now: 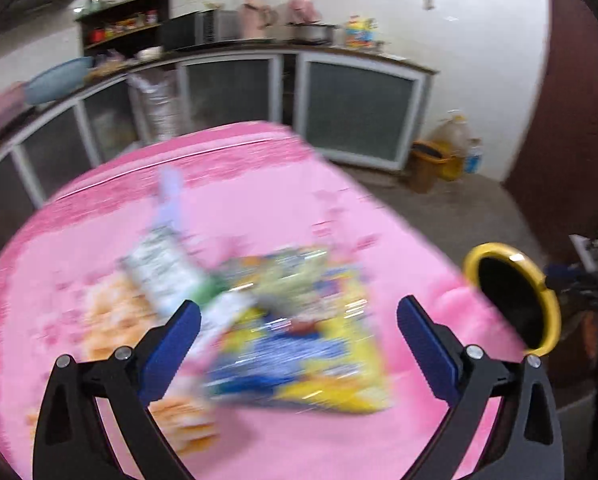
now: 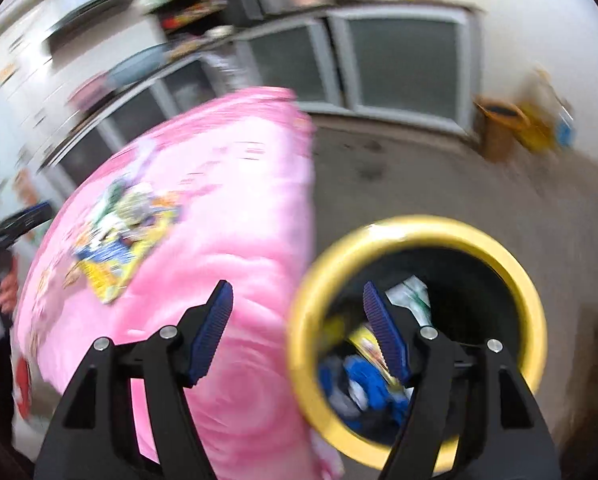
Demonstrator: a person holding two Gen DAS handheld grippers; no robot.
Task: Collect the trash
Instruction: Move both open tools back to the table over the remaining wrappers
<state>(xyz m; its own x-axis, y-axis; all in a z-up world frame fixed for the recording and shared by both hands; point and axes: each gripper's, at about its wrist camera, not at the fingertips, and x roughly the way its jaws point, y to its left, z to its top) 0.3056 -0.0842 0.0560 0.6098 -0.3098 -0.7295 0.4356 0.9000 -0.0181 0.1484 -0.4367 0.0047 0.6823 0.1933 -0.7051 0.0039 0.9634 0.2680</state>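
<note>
The left gripper (image 1: 299,316) is being held wide open, empty, above wrappers (image 1: 291,320) on the pink table (image 1: 259,184); the right gripper (image 2: 297,304) is being held open, empty, over the yellow-rimmed bin (image 2: 419,226) beside the table's right edge; bare floor (image 2: 439,176) is being left beyond.

Pink-covered table (image 1: 339,208) bearing a blurred heap of snack wrappers (image 1: 299,328), green-and-white packet (image 1: 167,272) leaning on the yellow-blue ones.

Wide gap between left claw (image 1: 299,320) fingers, nothing clamped, blurred snack wrappers (image 1: 299,336) heaped below on pink-covered counter (image 1: 259,184). Yellow-rimmed bin (image 2: 415,232) mouth open beside counter edge, right claw (image 2: 297,304) straddling the rim. Bare floor (image 2: 419,168) beyond.
</note>
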